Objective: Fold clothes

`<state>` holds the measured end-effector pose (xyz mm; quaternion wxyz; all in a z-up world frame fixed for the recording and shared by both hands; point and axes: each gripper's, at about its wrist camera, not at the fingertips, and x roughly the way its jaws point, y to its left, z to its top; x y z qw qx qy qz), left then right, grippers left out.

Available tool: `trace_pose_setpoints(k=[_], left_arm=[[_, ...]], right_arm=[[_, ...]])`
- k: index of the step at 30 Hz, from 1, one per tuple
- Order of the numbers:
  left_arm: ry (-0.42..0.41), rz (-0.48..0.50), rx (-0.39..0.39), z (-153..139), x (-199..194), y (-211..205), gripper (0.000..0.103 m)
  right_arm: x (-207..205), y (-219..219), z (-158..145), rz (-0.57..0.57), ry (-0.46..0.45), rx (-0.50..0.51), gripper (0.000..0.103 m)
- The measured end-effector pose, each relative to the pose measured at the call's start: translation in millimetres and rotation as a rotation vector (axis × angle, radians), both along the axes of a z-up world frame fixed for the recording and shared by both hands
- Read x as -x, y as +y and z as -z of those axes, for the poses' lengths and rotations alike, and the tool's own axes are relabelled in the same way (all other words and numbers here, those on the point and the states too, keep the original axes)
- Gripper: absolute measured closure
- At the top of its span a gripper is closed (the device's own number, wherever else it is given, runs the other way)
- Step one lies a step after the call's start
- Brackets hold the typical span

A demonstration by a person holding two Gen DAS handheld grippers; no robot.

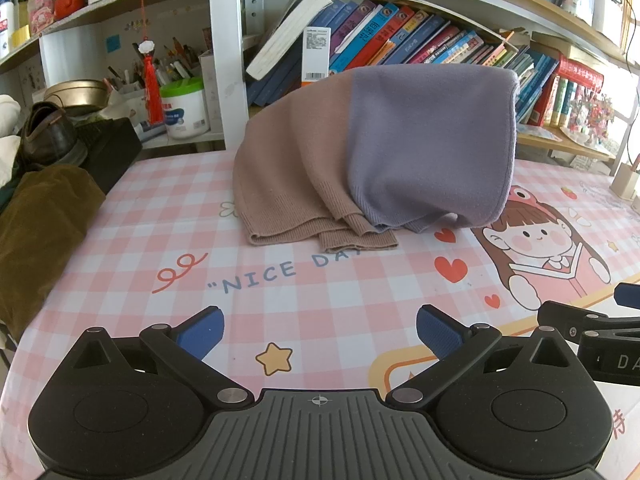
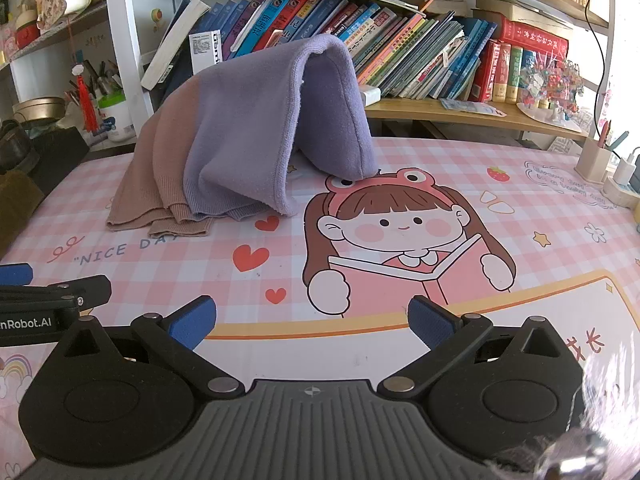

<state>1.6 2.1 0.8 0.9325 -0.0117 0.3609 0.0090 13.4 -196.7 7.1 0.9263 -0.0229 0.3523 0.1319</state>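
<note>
The sweater point(image 1: 360, 152) looks soft, floppy and light, so it will bend and slide easily when pulled. The ribbed bottom edge lying on the surface point(image 1: 280, 320) looks like a good place to grab, since it is flat and easy to reach. The sweater is knitted, half brown and half purple, and it stands up like a little tent; what is under it cannot be seen. It sits at the far side of the checked pink surface, in front of the books point(image 2: 400, 40). The left gripper point(image 1: 320, 332) and the right gripper point(image 2: 312, 322) are both spread wide, holding nothing, well apart from the sweater.
</note>
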Motion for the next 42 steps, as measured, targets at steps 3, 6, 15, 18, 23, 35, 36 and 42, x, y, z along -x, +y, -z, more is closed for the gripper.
trace_pose_setpoints(k=[3,6,15,18,23,35,36,42], left_arm=[[0.0,-0.001,0.0,0.0,0.4,0.4,0.0],[0.001,-0.001,-0.001,0.1,-0.1,0.0,0.0],[0.002,-0.007,-0.004,0.6,-0.7,-0.6,0.0],[0.002,-0.007,-0.004,0.6,-1.0,0.0,0.0],[0.004,-0.01,-0.004,1.1,-1.2,1.3,0.0],[0.01,-0.014,-0.006,2.0,-1.8,1.3,0.0],[0.011,-0.013,-0.006,2.0,-1.7,1.6,0.0],[0.012,-0.018,-0.013,2.3,-1.0,0.5,0.0]], right_arm=[[0.2,-0.4,0.1,0.0,0.0,0.0,0.0],[0.4,-0.2,0.2,0.001,-0.001,0.001,0.0],[0.3,0.1,0.3,0.001,0.0,0.001,0.0],[0.4,0.1,0.4,0.001,-0.001,0.001,0.0],[0.3,0.4,0.8,0.0,0.0,0.001,0.0],[0.3,0.8,1.6,0.0,0.002,0.0,0.0],[0.1,0.6,1.8,0.001,0.003,0.0,0.0],[0.2,0.2,1.6,-0.001,0.006,-0.002,0.0]])
